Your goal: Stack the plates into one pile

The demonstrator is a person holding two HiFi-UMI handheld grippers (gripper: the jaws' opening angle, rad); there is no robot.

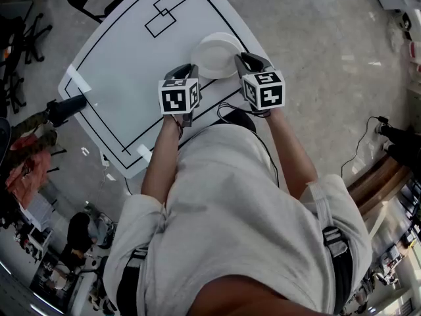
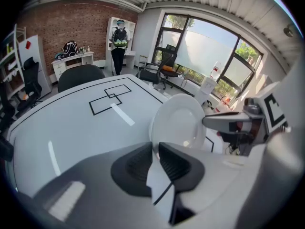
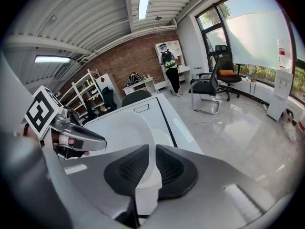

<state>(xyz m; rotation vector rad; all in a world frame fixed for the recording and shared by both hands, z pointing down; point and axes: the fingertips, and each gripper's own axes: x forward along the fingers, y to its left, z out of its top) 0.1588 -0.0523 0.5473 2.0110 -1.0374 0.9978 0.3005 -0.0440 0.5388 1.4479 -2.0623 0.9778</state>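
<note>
Left hand-held gripper [image 2: 155, 148] and right hand-held gripper [image 3: 153, 150] pinch the plate [image 1: 216, 52], rim partly hidden.

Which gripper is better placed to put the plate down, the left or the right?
Neither alone: the left gripper and the right gripper each have jaws shut on opposite rims of the plate, so probably both should lower it together.

White table [image 1: 118, 64], office chair [image 3: 212, 87], brick wall [image 2: 62, 23]

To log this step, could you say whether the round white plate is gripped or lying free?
Gripped: the round white plate is pinched at opposite rims by the jaws of the left gripper and right gripper.
</note>
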